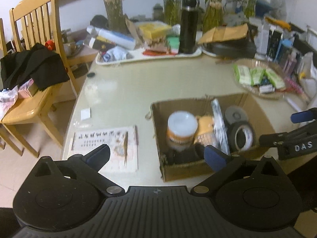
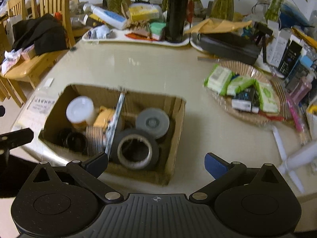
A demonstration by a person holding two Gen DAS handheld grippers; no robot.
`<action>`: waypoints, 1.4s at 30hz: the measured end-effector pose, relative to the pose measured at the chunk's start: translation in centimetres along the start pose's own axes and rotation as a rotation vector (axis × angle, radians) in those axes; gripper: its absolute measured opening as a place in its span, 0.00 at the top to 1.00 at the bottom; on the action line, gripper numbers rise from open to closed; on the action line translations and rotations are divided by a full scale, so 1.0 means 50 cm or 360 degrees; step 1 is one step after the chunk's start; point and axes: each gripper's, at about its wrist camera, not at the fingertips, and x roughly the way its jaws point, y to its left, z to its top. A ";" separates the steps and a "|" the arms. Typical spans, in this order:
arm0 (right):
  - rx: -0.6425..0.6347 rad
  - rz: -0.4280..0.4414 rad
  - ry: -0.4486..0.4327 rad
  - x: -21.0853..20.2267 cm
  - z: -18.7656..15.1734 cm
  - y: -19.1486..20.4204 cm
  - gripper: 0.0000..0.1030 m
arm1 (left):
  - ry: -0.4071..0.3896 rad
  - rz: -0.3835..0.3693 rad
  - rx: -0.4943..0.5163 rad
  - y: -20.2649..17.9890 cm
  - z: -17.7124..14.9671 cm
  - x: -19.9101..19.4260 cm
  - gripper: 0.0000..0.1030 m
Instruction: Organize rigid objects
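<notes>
The white letters "DAS" are legible on the black body of the right gripper [image 1: 303, 117], seen at the right edge of the left wrist view. The printed sheet [image 1: 105, 148] lying flat on the table [image 1: 138, 83] carries rows of characters, blurred beyond reading in both views. The orange label on the white-lidded jar [image 1: 181, 131] inside the cardboard box [image 1: 178, 170] bears lettering, also too blurred to read.
</notes>
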 end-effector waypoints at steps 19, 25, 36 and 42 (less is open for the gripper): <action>-0.0127 -0.0015 0.0275 0.054 -0.057 0.044 0.00 | 0.0302 -0.0072 0.0080 -0.018 -0.044 0.042 0.00; -0.0107 0.0049 0.0299 0.084 -0.065 0.046 0.00 | 0.0328 -0.0083 0.0077 -0.020 -0.040 0.050 0.00; -0.0118 0.0088 0.0313 0.101 -0.074 0.051 0.00 | 0.0375 -0.0107 0.0087 -0.025 -0.042 0.059 0.00; -0.0107 0.0076 0.0302 0.098 -0.068 0.044 0.00 | 0.0405 -0.0107 0.0107 -0.031 -0.046 0.067 0.00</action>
